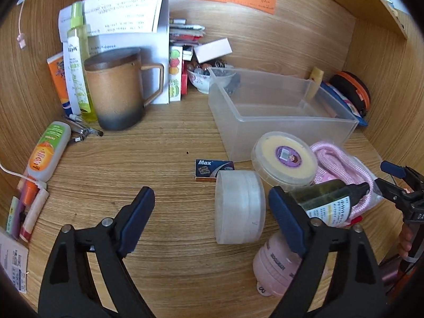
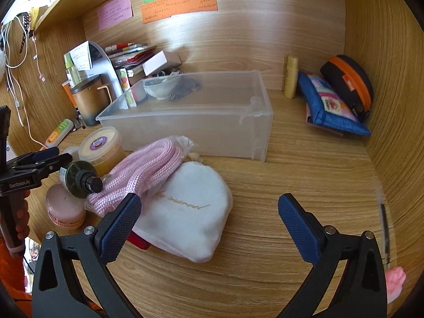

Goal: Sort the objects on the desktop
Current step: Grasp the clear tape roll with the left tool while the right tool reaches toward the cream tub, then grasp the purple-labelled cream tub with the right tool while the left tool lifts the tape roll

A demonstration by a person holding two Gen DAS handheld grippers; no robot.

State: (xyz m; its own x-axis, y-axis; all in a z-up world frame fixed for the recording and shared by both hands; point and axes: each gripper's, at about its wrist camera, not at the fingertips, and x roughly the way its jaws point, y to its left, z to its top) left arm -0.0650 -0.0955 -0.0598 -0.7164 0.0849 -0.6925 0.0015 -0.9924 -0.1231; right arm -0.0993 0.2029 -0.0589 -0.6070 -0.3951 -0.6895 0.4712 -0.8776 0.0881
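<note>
Both grippers hang released over the wooden desk (image 2: 304,164): the left gripper (image 1: 212,206) near a frosted round plastic jar (image 1: 239,208) (a dark green glass bottle (image 1: 328,198) partly hidden behind its finger), the right gripper (image 2: 209,221) over a white fabric pouch (image 2: 190,212) beside pink braided cord (image 2: 143,169), before the clear plastic bin (image 2: 201,122).
</note>
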